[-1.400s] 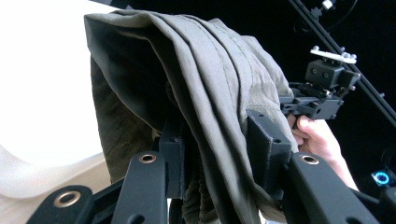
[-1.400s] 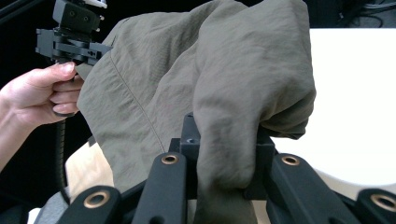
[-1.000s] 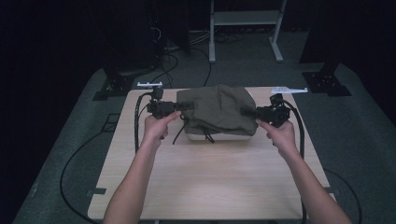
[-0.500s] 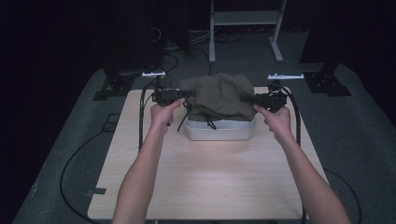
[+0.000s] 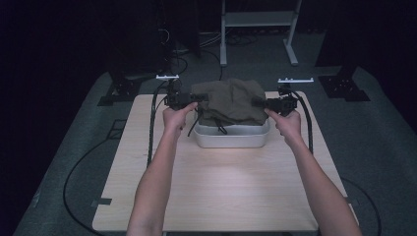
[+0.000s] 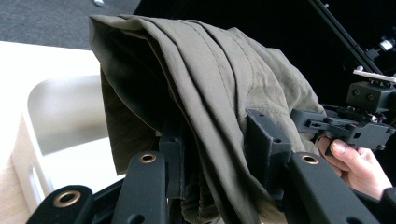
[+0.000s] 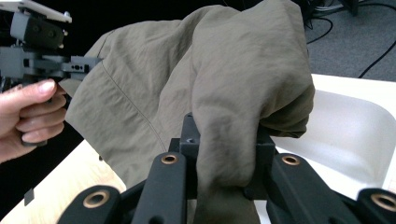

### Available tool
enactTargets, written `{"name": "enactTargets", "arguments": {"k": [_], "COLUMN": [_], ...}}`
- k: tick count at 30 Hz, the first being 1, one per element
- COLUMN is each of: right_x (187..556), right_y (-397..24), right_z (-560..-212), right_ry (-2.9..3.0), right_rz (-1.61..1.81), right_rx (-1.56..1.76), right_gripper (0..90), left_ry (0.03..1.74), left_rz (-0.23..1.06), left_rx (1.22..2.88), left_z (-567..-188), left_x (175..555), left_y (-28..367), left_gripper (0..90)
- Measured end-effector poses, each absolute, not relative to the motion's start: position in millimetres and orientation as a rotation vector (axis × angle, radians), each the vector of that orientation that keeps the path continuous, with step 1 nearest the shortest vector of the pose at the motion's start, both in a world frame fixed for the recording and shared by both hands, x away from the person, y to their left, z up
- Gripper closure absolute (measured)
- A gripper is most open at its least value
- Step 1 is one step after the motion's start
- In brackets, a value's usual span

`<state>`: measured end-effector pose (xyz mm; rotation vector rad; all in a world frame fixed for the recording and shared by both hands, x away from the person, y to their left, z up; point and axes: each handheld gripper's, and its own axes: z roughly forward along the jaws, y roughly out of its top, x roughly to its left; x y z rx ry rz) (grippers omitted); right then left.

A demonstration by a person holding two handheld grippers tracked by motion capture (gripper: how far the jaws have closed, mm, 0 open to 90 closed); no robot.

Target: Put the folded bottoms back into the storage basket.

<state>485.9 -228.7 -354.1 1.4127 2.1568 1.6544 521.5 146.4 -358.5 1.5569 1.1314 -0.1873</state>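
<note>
A: What's in front of you?

B: A wooden table [image 5: 216,191], and at its far middle a white tub [image 5: 231,135]. Above the tub hangs an olive cloth [image 5: 230,101], bunched and stretched between my two grippers.

A: So both hold it?

B: Yes. My left gripper [image 5: 189,100] is clamped on the cloth's left end, and my right gripper [image 5: 259,103] is clamped on its right end. In each gripper view the fabric is pinched between the black jaws.

A: How does the cloth lie?

B: Its long axis runs left to right, from one set of jaws to the other, in line with the tub's long side. The lower folds dip toward the tub, and a dark cord [image 5: 193,125] dangles at its left rim. I can't tell whether fabric touches the bottom.

A: Which hand is nearer?

B: Neither; they sit level at opposite ends. I judge the next move is straight down.
</note>
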Motion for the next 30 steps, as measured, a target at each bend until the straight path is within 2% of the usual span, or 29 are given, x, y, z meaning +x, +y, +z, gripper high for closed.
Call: {"name": "enactTargets", "arguments": {"k": [30], "right_x": [504.7], "right_y": [-223.2], "right_z": [-394.0], "right_ry": [2.245], "right_rz": [1.519], "right_rx": [1.543], "right_gripper": [73.0], "left_ry": [1.236], "left_rz": [-0.186], "left_rx": [1.633], "left_z": [-406.7], "left_x": [522.8], "left_y": [139.7], "left_gripper": [61.6]}}
